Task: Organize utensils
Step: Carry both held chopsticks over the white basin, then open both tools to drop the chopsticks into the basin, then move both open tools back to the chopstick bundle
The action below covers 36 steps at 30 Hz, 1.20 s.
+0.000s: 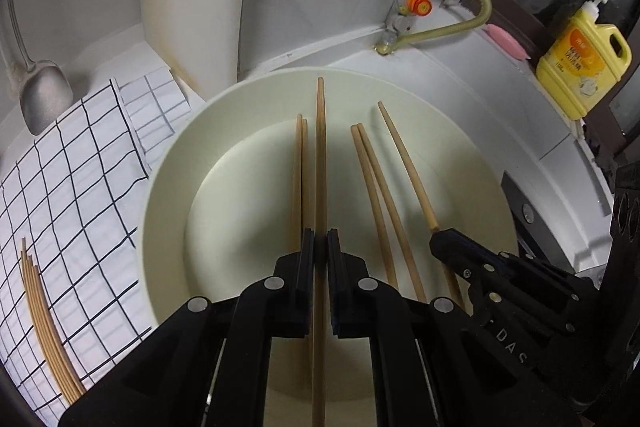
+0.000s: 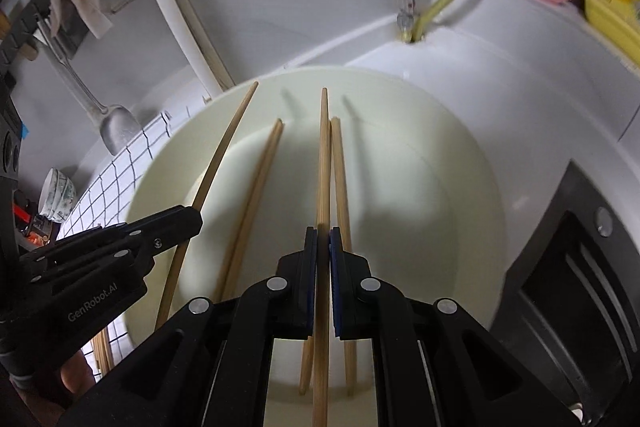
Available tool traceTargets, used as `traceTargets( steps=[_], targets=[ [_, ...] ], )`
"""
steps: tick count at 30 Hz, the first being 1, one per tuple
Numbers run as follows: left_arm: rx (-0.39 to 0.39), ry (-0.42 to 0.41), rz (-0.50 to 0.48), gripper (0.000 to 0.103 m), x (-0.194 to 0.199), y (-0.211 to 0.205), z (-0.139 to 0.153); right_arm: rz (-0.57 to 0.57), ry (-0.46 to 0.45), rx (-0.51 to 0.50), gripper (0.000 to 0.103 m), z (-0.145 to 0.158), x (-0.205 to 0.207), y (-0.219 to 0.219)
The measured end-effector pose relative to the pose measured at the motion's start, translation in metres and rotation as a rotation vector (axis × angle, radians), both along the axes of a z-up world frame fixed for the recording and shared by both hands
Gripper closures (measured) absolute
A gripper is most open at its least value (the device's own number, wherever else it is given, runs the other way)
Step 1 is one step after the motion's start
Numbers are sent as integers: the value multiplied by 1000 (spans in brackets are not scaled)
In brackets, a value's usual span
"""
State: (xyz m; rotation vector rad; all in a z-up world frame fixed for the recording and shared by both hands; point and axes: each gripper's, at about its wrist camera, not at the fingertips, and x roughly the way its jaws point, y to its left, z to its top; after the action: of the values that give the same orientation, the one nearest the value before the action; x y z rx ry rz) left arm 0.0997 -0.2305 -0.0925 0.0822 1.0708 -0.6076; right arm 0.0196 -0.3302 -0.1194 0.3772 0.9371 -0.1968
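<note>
One chopstick [image 1: 320, 155] is being held tight by the left gripper [image 1: 320, 239], whose two sides are pressed together on it. Another chopstick [image 2: 323, 163] is being pinched the same way by the right gripper [image 2: 323, 239]. Both sticks are being held over a big cream plate [image 1: 168, 187], with their tips pointing to the far side.

On the plate, four loose chopsticks are lying in two pairs [image 1: 298, 171] [image 1: 372, 187], one pair beside each held stick.

In the left wrist view, a checked cloth [image 1: 72, 163] is being shown at the left of the plate, with a bunch of chopsticks [image 1: 44, 323] lying on its near part. A metal ladle [image 1: 44, 99] is hanging at the far left. A yellow soap bottle [image 1: 580, 59] is standing at the far right of the bench [image 1: 460, 75].

In the right wrist view, the cloth is mostly being hidden. A small patterned cup [image 2: 58, 195] is being shown at the left, and a dark stove top [image 2: 580, 287] at the right. A hanging rag [image 2: 80, 3] is being shown at the far left.
</note>
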Motion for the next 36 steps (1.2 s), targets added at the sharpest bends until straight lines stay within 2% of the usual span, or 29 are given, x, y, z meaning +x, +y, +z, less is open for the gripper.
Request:
traceTargets(
  steps=[7, 13, 15, 16, 17, 18, 20, 26, 36],
  targets=[
    [51, 45, 6, 96, 8, -10, -27, -9, 29, 17, 97, -16, 13, -6],
    [66, 39, 8, 95, 10, -13, -31, -4, 25, -2, 97, -18, 15, -7],
    [72, 42, 18, 81, 11, -11, -30, -11, 19, -16, 90, -15, 13, -7],
    [77, 41, 33, 65, 12, -8, -29, -13, 15, -18, 88, -14, 12, -7],
    [79, 36, 46, 43, 13, -6, -27, -15, 12, -20, 87, -12, 11, -8],
    [78, 23, 61, 43, 12, -2, -24, -16, 10, -26, 87, -10, 9, -7],
    [83, -15, 78, 31, 9, 4, -16, -14, 11, -35, 87, -8, 6, -6],
    [84, -42, 102, 30, 5, 20, 1, -7, -8, -35, 86, 1, -5, 1],
    [96, -89, 115, 26, -12, 46, 25, -3, -42, -42, 76, 25, -27, 19]
  ],
)
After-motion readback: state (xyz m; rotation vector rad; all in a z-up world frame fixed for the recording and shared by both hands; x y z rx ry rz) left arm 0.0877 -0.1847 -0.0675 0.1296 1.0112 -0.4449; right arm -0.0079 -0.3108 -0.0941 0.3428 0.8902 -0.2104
